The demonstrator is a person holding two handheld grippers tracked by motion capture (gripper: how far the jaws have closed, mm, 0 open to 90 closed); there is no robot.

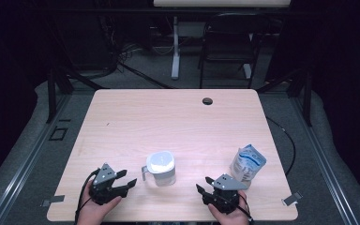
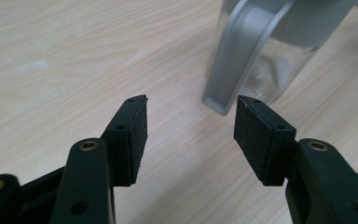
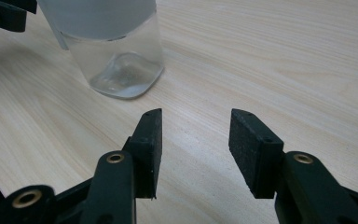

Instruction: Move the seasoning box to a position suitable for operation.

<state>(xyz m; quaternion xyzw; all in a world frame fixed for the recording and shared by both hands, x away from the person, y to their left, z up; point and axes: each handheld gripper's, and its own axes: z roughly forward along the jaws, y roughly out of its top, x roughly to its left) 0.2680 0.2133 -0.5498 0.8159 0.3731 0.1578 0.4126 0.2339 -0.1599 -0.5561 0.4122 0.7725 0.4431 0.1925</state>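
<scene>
Black fingers [image 2: 133, 135], brass screws, grey top plates.

A blue and white pouch [image 1: 247, 162] is seen standing on the light wooden table [image 1: 168, 117], near its right edge; a dark folding chair [image 1: 227, 42] is placed beyond the far edge

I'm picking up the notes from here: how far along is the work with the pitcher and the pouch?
Nothing looks done: the lidded pitcher stands upright on the table, and the pouch stands apart to its right, untouched. In hand: the left gripper, jaws open, points at the pitcher's handle without touching it. The right gripper is open and empty. Gripping the handle and everything after it is left.
</scene>
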